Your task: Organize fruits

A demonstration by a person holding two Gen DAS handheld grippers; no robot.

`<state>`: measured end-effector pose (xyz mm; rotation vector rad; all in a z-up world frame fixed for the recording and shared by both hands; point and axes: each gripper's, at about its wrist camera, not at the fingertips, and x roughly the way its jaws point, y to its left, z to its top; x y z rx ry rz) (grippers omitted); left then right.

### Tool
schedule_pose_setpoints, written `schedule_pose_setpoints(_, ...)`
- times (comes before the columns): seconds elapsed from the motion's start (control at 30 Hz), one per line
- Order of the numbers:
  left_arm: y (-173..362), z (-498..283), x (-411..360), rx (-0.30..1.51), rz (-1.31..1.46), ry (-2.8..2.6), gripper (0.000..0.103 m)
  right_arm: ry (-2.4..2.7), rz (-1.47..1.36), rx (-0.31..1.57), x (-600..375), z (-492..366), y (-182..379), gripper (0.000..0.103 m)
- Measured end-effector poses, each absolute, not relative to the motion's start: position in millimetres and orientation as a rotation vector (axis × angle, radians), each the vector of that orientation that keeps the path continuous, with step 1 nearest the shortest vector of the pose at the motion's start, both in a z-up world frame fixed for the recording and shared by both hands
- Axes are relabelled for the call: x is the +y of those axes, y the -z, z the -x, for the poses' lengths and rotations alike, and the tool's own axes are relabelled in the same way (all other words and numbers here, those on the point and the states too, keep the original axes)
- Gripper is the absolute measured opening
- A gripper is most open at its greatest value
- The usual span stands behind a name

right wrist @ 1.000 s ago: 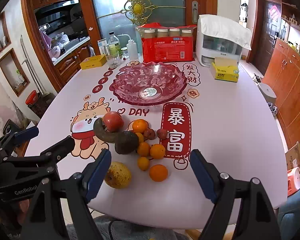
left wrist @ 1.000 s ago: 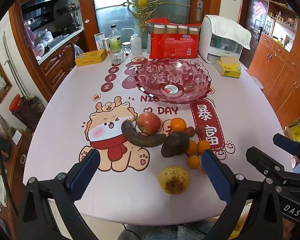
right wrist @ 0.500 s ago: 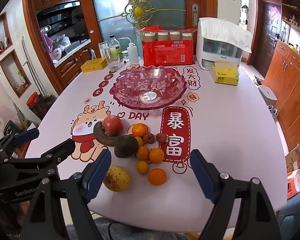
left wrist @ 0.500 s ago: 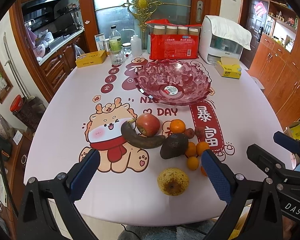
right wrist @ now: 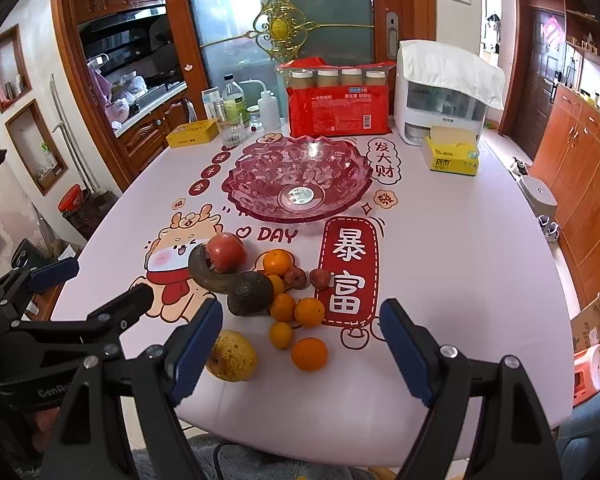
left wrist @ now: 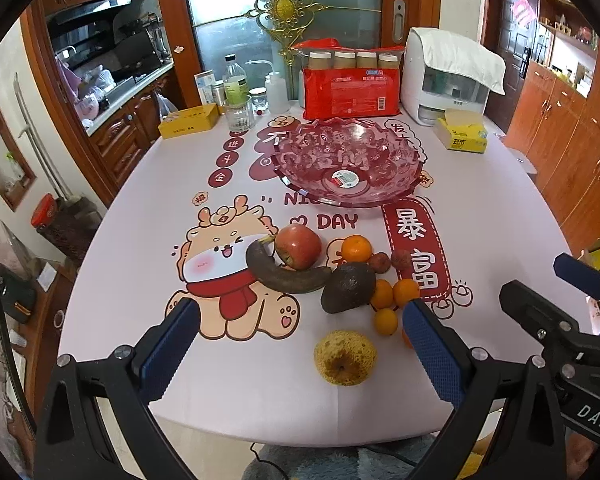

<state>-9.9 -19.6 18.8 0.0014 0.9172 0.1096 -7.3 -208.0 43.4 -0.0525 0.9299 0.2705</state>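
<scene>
A pile of fruit lies on the table near its front: a red apple (left wrist: 298, 246), a dark banana (left wrist: 286, 276), an avocado (left wrist: 348, 287), a yellow pear (left wrist: 345, 356) and several small oranges (right wrist: 309, 354). An empty pink glass bowl (left wrist: 346, 166) stands behind them. My left gripper (left wrist: 300, 346) is open and empty, above the front edge, with the pear between its fingers in view. My right gripper (right wrist: 300, 346) is open and empty, just in front of the oranges. Each gripper shows at the side of the other's view.
At the back of the table stand a red pack of bottles (left wrist: 350, 88), a white appliance (left wrist: 448, 80), a yellow tissue box (left wrist: 462, 136), a yellow box (left wrist: 188, 120) and several bottles and a glass (left wrist: 238, 114). Wooden cabinets line both sides.
Both grippers have drawn back and up a little, so the fruit sits slightly farther away in both views. The jaws stay open. No fruit has moved.
</scene>
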Motion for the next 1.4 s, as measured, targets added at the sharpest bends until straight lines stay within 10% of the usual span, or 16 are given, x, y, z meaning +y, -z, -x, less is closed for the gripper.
schedule_pose_setpoints(1.4, -7.4, 19.4, -2.9, 0.991, 0.054, -0.102, 0.101, -0.294, 0.099, 0.950, -191.9, 17.5, -35.2, 0.081)
